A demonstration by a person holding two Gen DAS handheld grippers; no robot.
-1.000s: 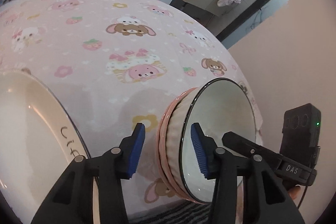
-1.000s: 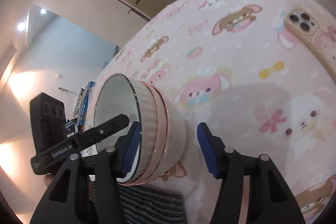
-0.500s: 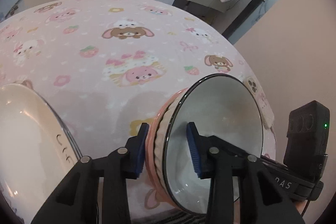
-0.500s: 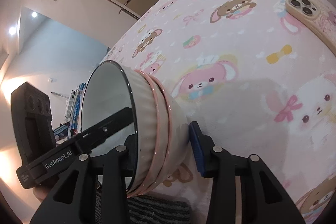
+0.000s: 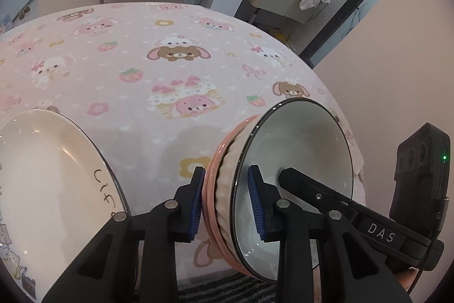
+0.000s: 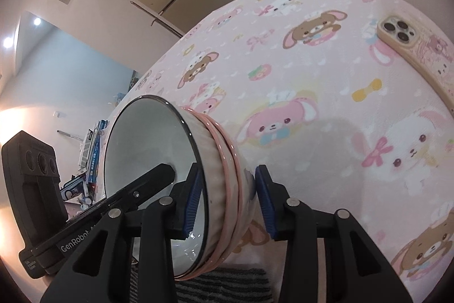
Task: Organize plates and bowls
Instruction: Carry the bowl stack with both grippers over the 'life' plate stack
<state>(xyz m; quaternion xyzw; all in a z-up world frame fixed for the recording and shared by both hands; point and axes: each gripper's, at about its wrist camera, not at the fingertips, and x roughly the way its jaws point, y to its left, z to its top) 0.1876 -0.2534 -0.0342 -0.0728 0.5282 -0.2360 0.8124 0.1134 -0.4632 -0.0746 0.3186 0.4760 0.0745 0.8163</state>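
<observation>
Over the tablecloth (image 5: 147, 115), both tongs (image 5: 225, 202) (image 6: 225, 202) clamped across stacked bowls (image 5: 295, 169).

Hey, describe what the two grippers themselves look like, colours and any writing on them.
Both are matte black plastic with angular arms, silver rivets and ribbed blue pads. The left gripper appears in the right wrist view with white "GenRobot.AI" lettering; the right gripper appears in the left wrist view marked "DAS", with a green light and thin cable.

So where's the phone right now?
The phone lies camera-side up on the pink tablecloth at the upper right edge of the right wrist view, well apart from the bowl stack that both grippers clamp.
</observation>
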